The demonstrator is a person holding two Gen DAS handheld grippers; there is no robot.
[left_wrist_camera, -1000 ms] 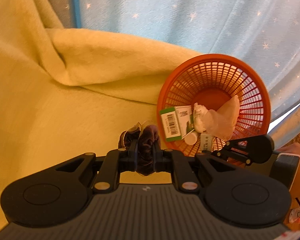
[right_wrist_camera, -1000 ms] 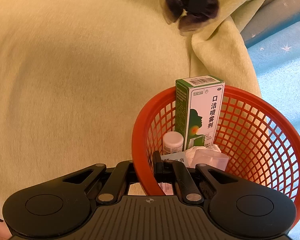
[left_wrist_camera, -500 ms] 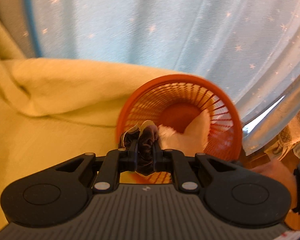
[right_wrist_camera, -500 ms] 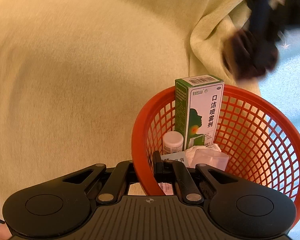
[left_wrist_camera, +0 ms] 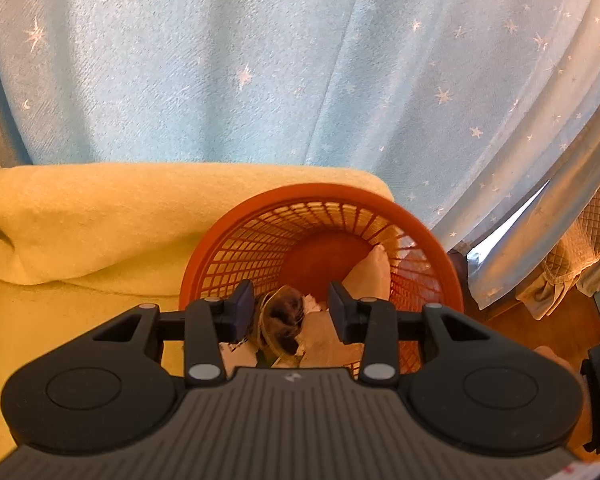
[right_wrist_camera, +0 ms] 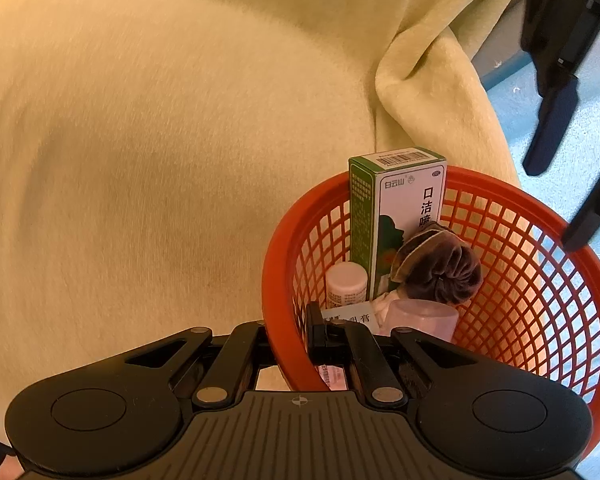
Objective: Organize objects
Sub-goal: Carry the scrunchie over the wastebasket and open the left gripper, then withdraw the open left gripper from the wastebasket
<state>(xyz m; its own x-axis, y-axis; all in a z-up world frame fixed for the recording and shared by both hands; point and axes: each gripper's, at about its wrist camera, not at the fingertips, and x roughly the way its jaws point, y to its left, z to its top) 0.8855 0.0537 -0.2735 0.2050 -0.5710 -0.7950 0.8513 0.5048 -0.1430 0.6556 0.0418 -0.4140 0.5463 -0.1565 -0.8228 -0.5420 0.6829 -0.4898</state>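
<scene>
A red mesh basket (left_wrist_camera: pixel 324 194) rests on a yellow blanket. My left gripper (left_wrist_camera: pixel 292 294) hangs open over it, and the dark velvet scrunchie (left_wrist_camera: pixel 282 318) lies loose below the spread fingers. In the right wrist view the scrunchie (right_wrist_camera: pixel 440 268) sits inside the basket (right_wrist_camera: pixel 500 188), leaning on a green and white medicine box (right_wrist_camera: pixel 396 216). A small white bottle (right_wrist_camera: pixel 346 282) and a clear plastic cup (right_wrist_camera: pixel 420 318) lie beside it. My right gripper (right_wrist_camera: pixel 294 332) is shut on the basket's near rim. The left gripper's fingers (right_wrist_camera: pixel 556 120) show at the upper right.
The yellow blanket (right_wrist_camera: pixel 160 140) spreads wide to the left, with a thick fold (left_wrist_camera: pixel 100 216) behind the basket. A blue star-patterned curtain (left_wrist_camera: pixel 260 60) hangs right behind. A wooden floor (left_wrist_camera: pixel 540 320) and a person's hand (left_wrist_camera: pixel 548 356) appear at the right.
My left gripper carried the scrunchie over the basket, then opened. The scrunchie dropped in against the medicine box. The right gripper kept its hold on the rim.
</scene>
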